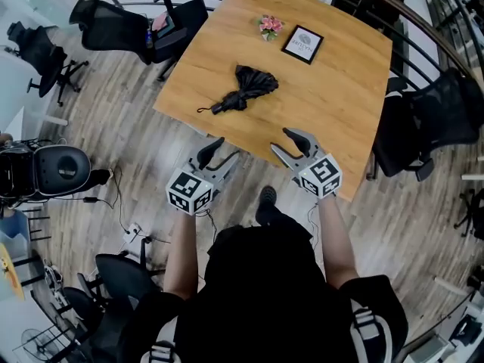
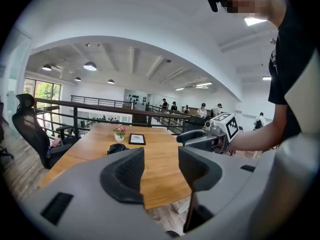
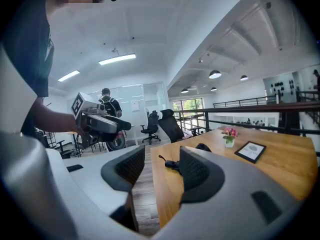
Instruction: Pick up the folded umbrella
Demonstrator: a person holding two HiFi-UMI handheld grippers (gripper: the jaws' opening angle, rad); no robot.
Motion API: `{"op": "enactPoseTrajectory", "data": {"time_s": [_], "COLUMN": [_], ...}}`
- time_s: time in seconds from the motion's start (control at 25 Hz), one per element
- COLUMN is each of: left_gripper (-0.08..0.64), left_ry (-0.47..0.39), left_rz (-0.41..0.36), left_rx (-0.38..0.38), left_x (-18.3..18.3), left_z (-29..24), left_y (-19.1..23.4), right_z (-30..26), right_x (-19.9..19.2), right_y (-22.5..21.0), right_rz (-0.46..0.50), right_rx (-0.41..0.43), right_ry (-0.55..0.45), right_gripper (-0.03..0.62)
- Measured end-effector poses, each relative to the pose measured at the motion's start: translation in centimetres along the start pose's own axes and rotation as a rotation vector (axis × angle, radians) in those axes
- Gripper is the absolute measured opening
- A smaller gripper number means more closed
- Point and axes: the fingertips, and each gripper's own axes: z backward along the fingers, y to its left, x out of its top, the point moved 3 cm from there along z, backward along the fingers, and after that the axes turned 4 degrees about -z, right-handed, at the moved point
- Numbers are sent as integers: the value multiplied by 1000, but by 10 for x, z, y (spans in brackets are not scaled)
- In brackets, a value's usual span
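Left tool [image 1: 221,151] and right tool [image 1: 283,141] are held at the surface's [image 1: 344,119] near edge. Both sets of jaws are apart and nothing is gripped. The folded umbrella [image 1: 243,91] is seen beyond, mid-surface, untouched. It is judged light, its fabric soft and slippery. The stiff handle [image 1: 221,107] at its left end is favoured for the grip.

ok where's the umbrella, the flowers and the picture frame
umbrella [image 1: 253,84], head view, on its bunched black fabric
flowers [image 1: 270,25], head view, on the pink blooms
picture frame [image 1: 302,44], head view, on the middle of its face
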Motion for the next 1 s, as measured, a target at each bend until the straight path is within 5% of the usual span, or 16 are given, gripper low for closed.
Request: {"op": "enactPoseTrajectory", "data": {"time_s": [0.6,1.0], "left_gripper": [227,227], "left_ry": [19,12], "left_rz": [31,32], "left_rx": [76,34], "left_x": [2,9], "left_z": [-34,-74], "left_y": [29,74], "right_z": [-22,-51], "right_x": [9,19], "right_y": [-48,-91], "right_rz": [1,7], "right_rx": [33,-10], "right_ry": [31,37], "right_gripper": [215,215]}}
